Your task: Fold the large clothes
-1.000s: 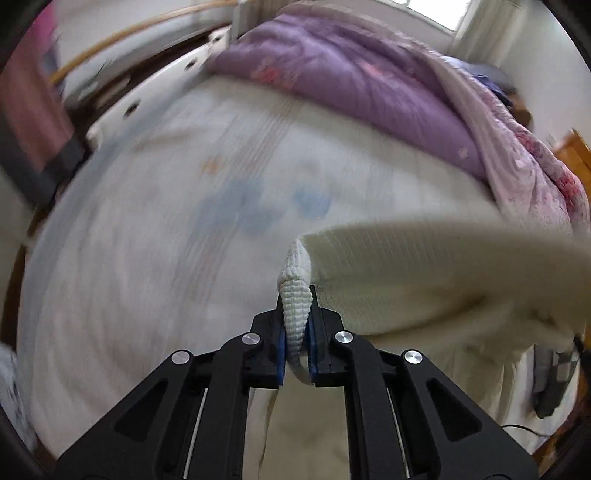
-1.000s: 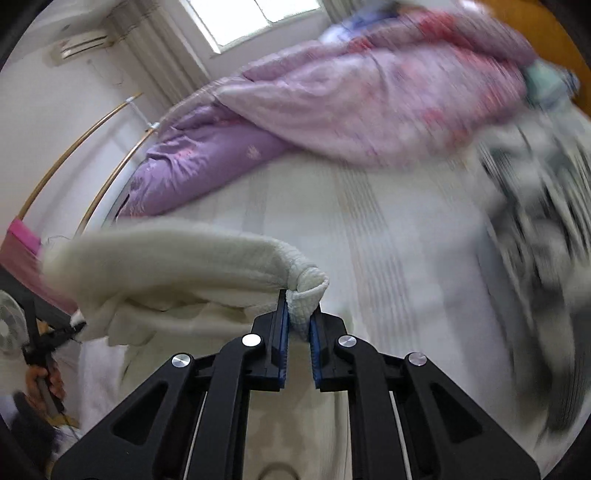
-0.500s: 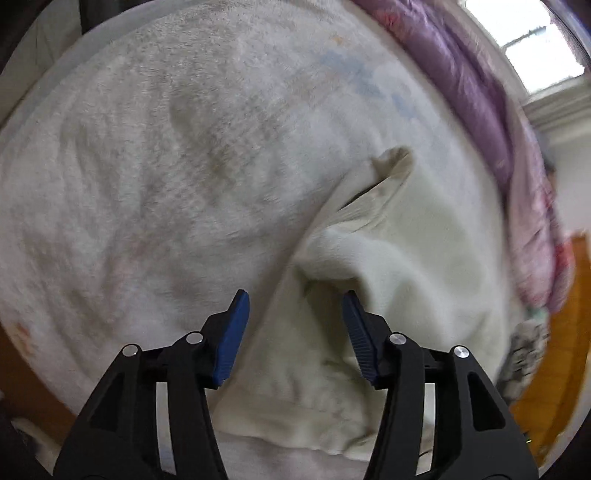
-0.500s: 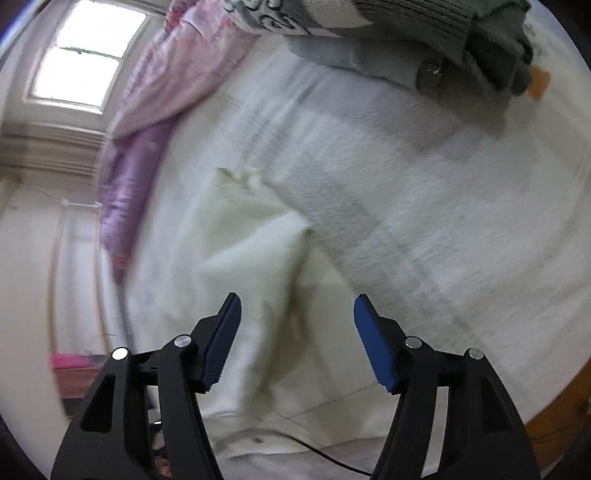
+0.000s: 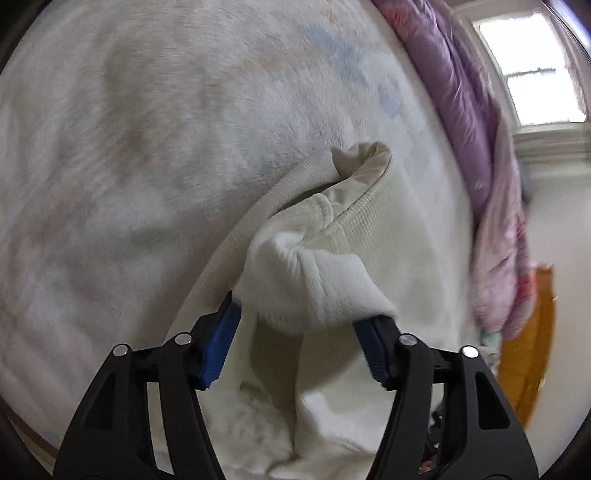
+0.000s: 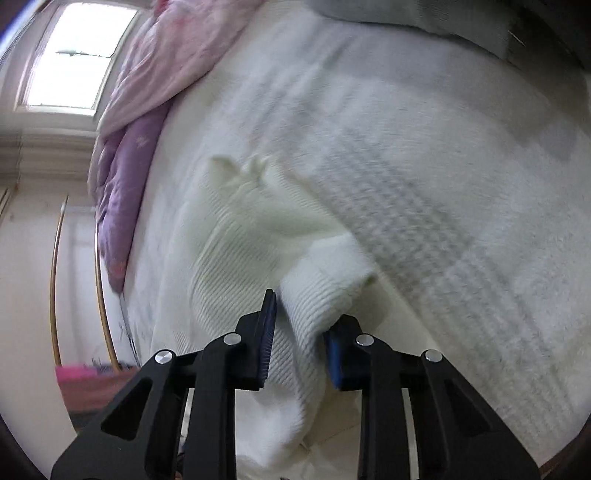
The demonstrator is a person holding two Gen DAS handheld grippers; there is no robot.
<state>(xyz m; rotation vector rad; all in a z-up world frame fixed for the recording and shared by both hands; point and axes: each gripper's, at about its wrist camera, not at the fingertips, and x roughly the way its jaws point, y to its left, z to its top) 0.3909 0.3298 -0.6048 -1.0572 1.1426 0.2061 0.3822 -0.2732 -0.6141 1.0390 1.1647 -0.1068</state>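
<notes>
A cream ribbed knit garment (image 5: 369, 236) lies on the white bed blanket (image 5: 147, 147). Its collar opening faces the far side. My left gripper (image 5: 299, 317) is open, with a bunched fold of the garment between its blue pads (image 5: 221, 332). In the right wrist view the same garment (image 6: 251, 229) lies spread on the bed. My right gripper (image 6: 299, 328) is open, its jaws partly closed around a raised ribbed fold of the garment, pads (image 6: 267, 325) close to the cloth.
A purple and pink quilt (image 5: 472, 122) is heaped along the far side of the bed, below a window (image 5: 535, 74). It also shows in the right wrist view (image 6: 147, 110). Grey clothes (image 6: 424, 18) lie at the bed's far right. A gold rail (image 6: 55, 277) stands left.
Both grippers let go of the garment they held up a second ago and it dropped onto the bed. Now both have moved down onto folds of it, the right jaws narrower than before.
</notes>
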